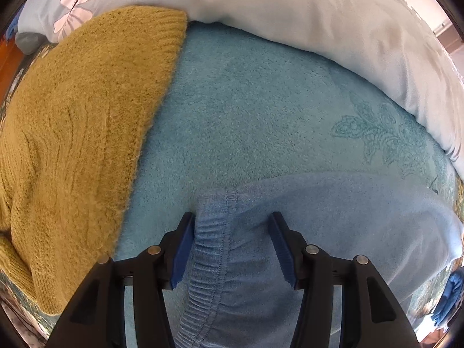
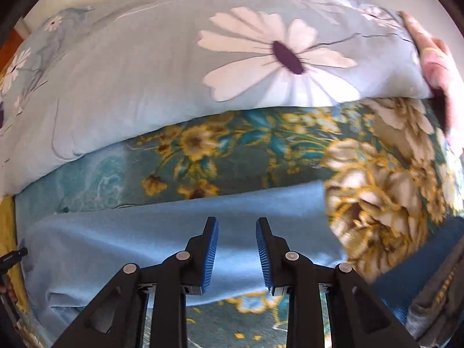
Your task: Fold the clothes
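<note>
A light blue fleece garment [image 1: 333, 232] lies on the teal bed blanket [image 1: 246, 110]. Its ribbed elastic edge [image 1: 208, 255] runs between the fingers of my left gripper [image 1: 230, 220], which is open just over it. In the right wrist view the same light blue garment [image 2: 174, 232] lies flat across the bed. My right gripper [image 2: 236, 223] is open above it, holding nothing. A mustard knit sweater [image 1: 75, 133] lies to the left of the garment.
A pale blue duvet with white flowers [image 2: 203, 58] is heaped along the far side [image 1: 319, 20]. A floral blanket [image 2: 377, 179] covers the bed to the right. A grey garment [image 2: 435, 298] lies at the right edge. A dark blue cloth [image 1: 449, 293] shows at the far right.
</note>
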`<state>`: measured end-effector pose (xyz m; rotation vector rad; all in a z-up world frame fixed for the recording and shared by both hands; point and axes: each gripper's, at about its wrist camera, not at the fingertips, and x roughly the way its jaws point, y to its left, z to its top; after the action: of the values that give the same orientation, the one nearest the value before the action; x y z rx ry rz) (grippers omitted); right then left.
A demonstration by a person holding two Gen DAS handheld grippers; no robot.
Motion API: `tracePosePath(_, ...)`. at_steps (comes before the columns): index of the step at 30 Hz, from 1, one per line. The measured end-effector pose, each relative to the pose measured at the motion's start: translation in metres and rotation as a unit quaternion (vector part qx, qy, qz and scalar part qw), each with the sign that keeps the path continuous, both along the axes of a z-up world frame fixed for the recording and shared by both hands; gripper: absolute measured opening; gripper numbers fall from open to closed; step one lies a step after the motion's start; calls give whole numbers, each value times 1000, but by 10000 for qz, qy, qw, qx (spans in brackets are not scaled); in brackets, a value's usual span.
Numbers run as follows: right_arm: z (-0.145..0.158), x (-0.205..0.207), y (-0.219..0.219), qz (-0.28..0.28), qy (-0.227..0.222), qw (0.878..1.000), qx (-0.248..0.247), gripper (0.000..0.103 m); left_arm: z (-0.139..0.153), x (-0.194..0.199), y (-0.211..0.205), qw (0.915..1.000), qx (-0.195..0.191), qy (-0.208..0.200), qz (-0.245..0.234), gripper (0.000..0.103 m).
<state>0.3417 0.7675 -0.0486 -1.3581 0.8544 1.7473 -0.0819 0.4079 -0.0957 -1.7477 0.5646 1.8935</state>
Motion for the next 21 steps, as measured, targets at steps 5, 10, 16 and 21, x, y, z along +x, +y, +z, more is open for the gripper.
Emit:
tracePosePath(5, -21, -65, -15, 1504, -114, 9882, -269, 42, 0, -1, -5, 9995, 204, -15, -238, 55)
tracePosePath(10, -35, -87, -22, 2295, -487, 9716, -307, 49, 0, 2, -8, 9981, 433, -11, -439, 55)
tracePosePath(16, -38, -100, -23, 2829, -717, 9564, -144, 61, -1, -3, -15, 9969, 727, -56, -288, 55)
tracePosePath(21, -34, -107, -26, 2901, -733, 9540, -208, 37, -1, -7, -19, 9963, 839, -36, -182, 46)
